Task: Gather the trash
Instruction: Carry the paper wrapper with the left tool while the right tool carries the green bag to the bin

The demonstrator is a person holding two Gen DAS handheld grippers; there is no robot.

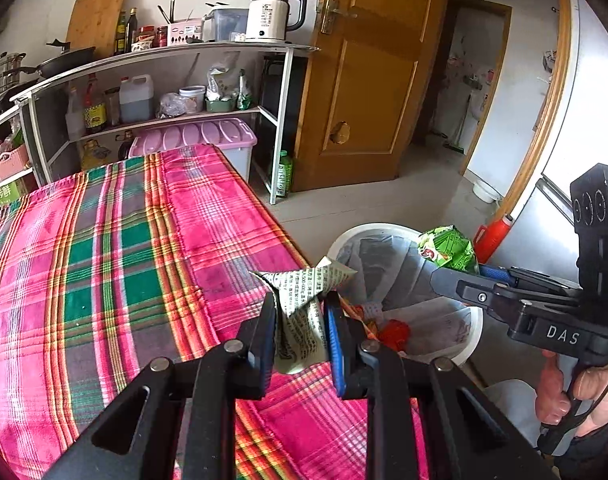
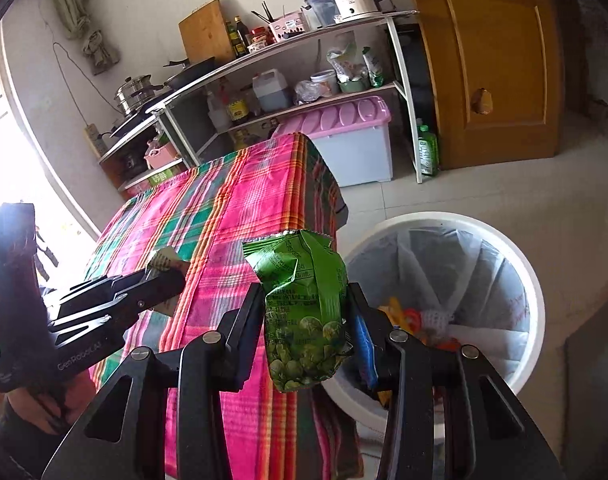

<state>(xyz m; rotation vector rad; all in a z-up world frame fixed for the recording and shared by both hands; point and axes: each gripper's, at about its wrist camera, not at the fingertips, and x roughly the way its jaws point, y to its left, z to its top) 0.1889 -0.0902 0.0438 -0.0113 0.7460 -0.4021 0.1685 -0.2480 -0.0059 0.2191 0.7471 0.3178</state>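
Closest to my left cam is the left gripper (image 1: 300,322), its fingers (image 1: 335,340) clamped on a folded scrap of printed paper (image 1: 304,300), so that piece is off the counter (image 1: 104,260) and held up over its right-hand edge. That counter has a pink and green plaid cloth (image 1: 184,208) over it, and I see nothing else lying on it from here. Moving right, the white trash bin (image 1: 473,330) sits on the floor just beside the counter, lined with a clear bag, with some red and orange bits already at the bottom. Further right, the right gripper (image 2: 307,316) has its fingers (image 2: 246,320) squeezed on a crumpled green snack bag (image 2: 304,312). From the right cam that bag hangs near the counter's corner, beside the bin's rim (image 2: 535,300), not quite over the opening as far as I can tell. Behind it all stands a brown wooden door (image 1: 367,80).
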